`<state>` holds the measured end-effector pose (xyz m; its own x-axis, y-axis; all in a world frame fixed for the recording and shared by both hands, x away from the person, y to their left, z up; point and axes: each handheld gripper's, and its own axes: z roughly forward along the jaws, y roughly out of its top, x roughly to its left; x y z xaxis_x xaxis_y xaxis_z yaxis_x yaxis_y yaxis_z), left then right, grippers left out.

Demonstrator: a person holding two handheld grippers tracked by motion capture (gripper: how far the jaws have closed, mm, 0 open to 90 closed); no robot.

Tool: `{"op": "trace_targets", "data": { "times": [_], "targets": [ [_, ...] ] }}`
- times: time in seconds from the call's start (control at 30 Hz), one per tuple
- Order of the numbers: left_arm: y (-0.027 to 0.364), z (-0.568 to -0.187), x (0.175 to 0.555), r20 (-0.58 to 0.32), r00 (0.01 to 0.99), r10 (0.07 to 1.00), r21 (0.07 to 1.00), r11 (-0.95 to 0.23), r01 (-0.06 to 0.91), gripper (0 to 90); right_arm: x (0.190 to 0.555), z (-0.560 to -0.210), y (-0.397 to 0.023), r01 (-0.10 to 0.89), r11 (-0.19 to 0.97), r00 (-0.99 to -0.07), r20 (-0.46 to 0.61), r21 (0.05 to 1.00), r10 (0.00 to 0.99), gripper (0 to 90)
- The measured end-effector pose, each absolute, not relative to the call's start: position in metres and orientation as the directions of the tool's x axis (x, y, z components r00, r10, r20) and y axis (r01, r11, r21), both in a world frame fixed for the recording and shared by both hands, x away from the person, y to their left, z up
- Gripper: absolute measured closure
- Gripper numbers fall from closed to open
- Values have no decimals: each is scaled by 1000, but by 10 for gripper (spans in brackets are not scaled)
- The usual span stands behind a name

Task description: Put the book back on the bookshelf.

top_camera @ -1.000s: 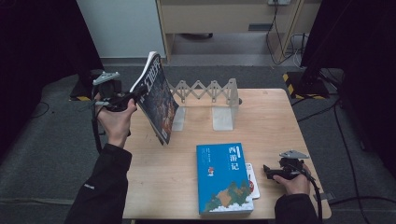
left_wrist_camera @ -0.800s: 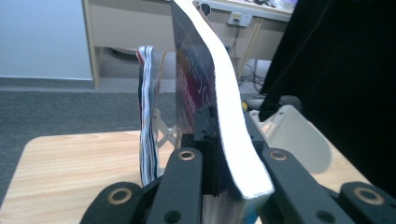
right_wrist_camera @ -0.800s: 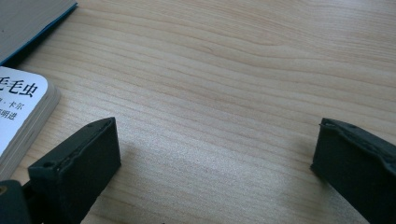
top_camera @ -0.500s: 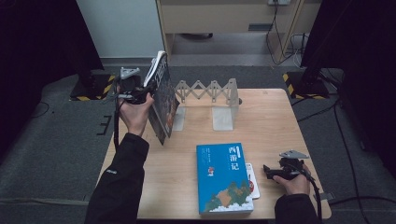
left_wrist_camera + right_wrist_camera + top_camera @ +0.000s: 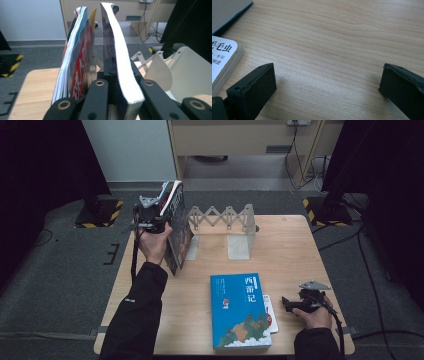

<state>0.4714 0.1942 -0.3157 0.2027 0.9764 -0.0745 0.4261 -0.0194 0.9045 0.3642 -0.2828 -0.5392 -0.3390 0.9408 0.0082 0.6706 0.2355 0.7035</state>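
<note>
Left gripper (image 5: 162, 217) clamps one dark book (image 5: 117, 57) (another stands beside).

On the table (image 5: 300, 245), a book (image 5: 176, 227) is standing upright left of the bookend rack (image 5: 227, 227) (touching its near plate); another book (image 5: 240, 310) is lying flat in front.

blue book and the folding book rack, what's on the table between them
Nothing: in the high view the stretch of wooden table between the blue book and the folding rack is bare wood.
</note>
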Motion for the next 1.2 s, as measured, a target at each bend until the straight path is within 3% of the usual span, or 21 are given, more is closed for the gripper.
{"op": "trace_targets", "data": {
  "times": [0.13, 0.7, 1.2],
  "targets": [
    [193, -317, 471, -45, 194, 980, 906, -42, 421, 820, 364, -539, -283, 670, 238, -342, 7, 703, 940, 6],
    [173, -321, 472, -86, 196, 977, 910, -4, 415, 820, 364, -539, -283, 669, 239, -339, 3, 704, 941, 4],
    [174, -343, 478, -3, 115, 993, 931, -40, 363, 819, 364, -539, -282, 671, 235, -337, 6, 703, 942, 3]
  ]
}}
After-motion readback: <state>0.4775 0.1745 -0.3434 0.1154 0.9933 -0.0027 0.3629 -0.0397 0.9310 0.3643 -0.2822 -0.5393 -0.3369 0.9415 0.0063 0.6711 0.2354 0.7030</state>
